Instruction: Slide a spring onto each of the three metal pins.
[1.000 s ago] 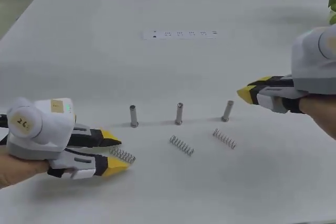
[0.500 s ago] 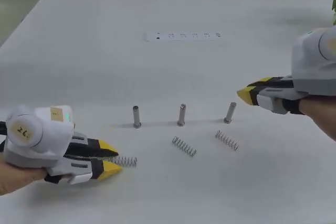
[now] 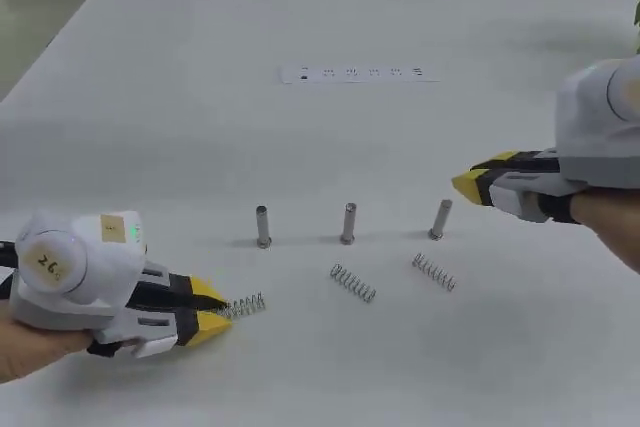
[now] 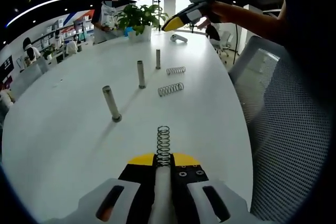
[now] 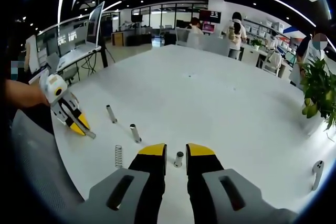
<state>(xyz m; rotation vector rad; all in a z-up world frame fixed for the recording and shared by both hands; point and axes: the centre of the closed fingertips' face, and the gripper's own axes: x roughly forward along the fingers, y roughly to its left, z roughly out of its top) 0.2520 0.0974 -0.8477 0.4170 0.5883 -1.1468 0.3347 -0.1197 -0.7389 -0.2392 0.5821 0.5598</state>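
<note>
Here the left tool (image 3: 213, 310) pinches one end of a spring (image 3: 246, 304) just above the surface (image 3: 300, 147); the right tool (image 3: 460, 183), jaws narrowly parted, hovers near the rightmost pin (image 3: 440, 218).

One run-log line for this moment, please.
left gripper: shut on spring | right gripper: open | pins: bare | loose springs: two

Springs (image 3: 352, 283) before pins (image 3: 348, 223), power strip (image 3: 358, 73) behind

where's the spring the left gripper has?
Head view, lower left: the spring is pinched by one end in the left gripper, below the leftmost pin, with the middle spring to its right.
</note>
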